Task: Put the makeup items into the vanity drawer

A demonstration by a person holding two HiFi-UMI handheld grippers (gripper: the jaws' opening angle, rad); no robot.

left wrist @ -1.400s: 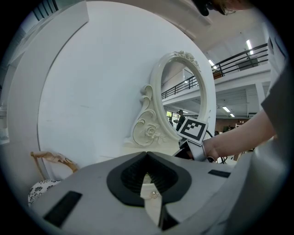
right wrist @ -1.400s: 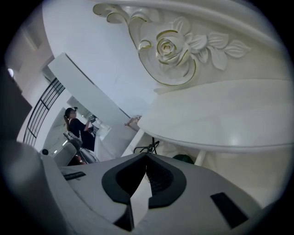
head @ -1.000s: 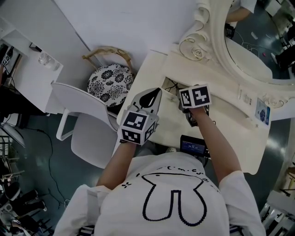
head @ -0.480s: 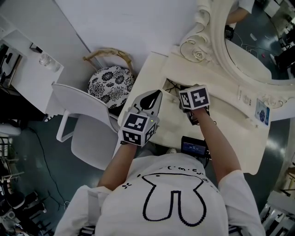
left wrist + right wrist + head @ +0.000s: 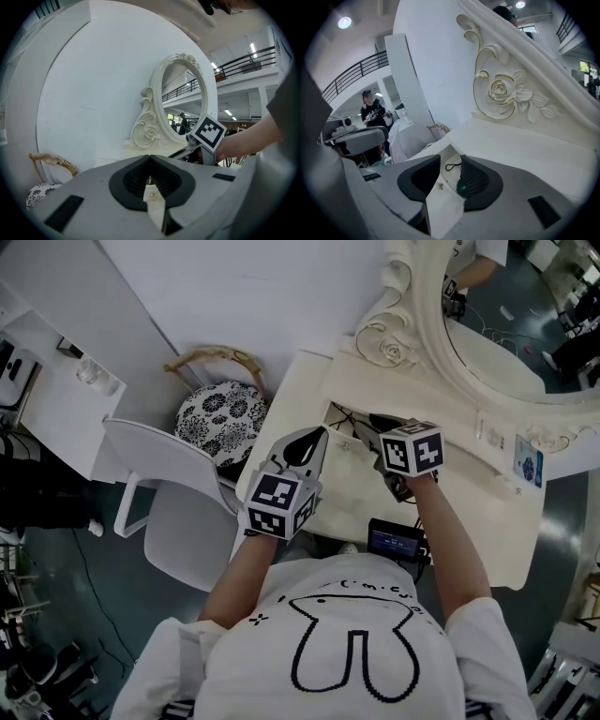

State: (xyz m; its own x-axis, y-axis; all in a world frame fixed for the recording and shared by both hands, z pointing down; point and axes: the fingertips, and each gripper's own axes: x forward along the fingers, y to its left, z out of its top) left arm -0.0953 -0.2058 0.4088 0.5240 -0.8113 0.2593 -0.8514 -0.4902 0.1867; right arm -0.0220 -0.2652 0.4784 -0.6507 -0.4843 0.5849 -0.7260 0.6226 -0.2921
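The left tool (image 5: 150, 158) was found clenched on nothing, while the right tool (image 5: 450, 159), whose jaws had just been opening, was seen released above a green item (image 5: 461, 188) in the open drawer (image 5: 345, 416) and was best lifted straight, so that nothing was dragged out.

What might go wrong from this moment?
1. The right tool, whose jaws have just been opening with nothing gripped, hangs over the open white vanity drawer; it may snag the black cord loop lying there.
2. The small black device near the front edge lies beside the right forearm and could be knocked off.
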